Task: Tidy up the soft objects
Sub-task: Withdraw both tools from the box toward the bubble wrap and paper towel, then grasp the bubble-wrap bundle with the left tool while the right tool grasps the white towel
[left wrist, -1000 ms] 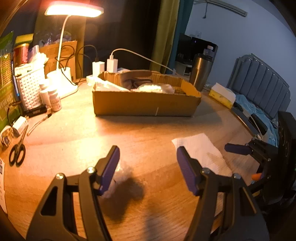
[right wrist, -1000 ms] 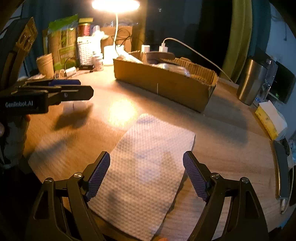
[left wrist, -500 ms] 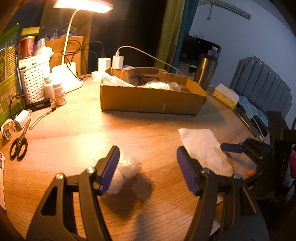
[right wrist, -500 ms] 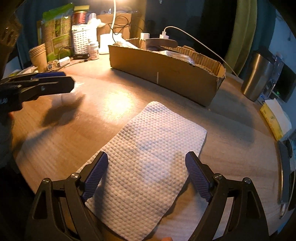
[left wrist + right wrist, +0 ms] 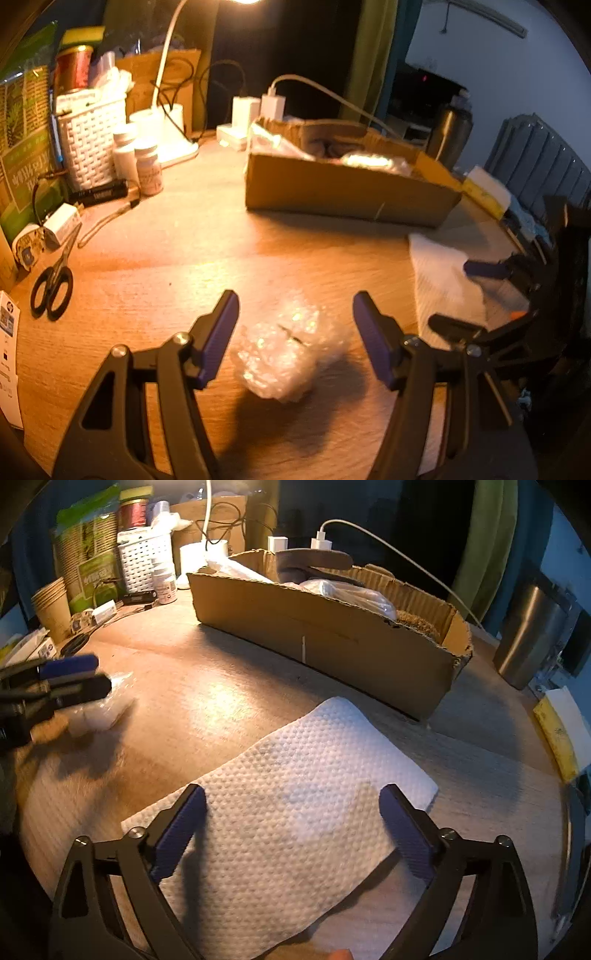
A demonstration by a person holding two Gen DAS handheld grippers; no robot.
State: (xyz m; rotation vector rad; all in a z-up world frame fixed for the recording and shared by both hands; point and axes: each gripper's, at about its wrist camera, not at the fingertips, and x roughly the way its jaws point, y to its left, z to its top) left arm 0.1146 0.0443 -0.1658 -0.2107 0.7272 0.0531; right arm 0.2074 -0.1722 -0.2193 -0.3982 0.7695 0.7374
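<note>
Cardboard box [image 5: 325,642] already holds some soft things; we judge two remain on the tabletop [image 5: 221,251]: bubble wrap [image 5: 291,350] between our open left tool [image 5: 295,339], paper towel [image 5: 295,812] under the open right tool [image 5: 291,834].

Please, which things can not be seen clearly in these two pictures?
- Box contents: both views, the front wall hides most; only tops show.
- Paper towel: right view, near edge cut off by the frame and the right gripper; left view, blurred.
- Bubble wrap: right view, the left gripper covers part of it, blurred.
- Bottle labels: left view, too small to read.
</note>
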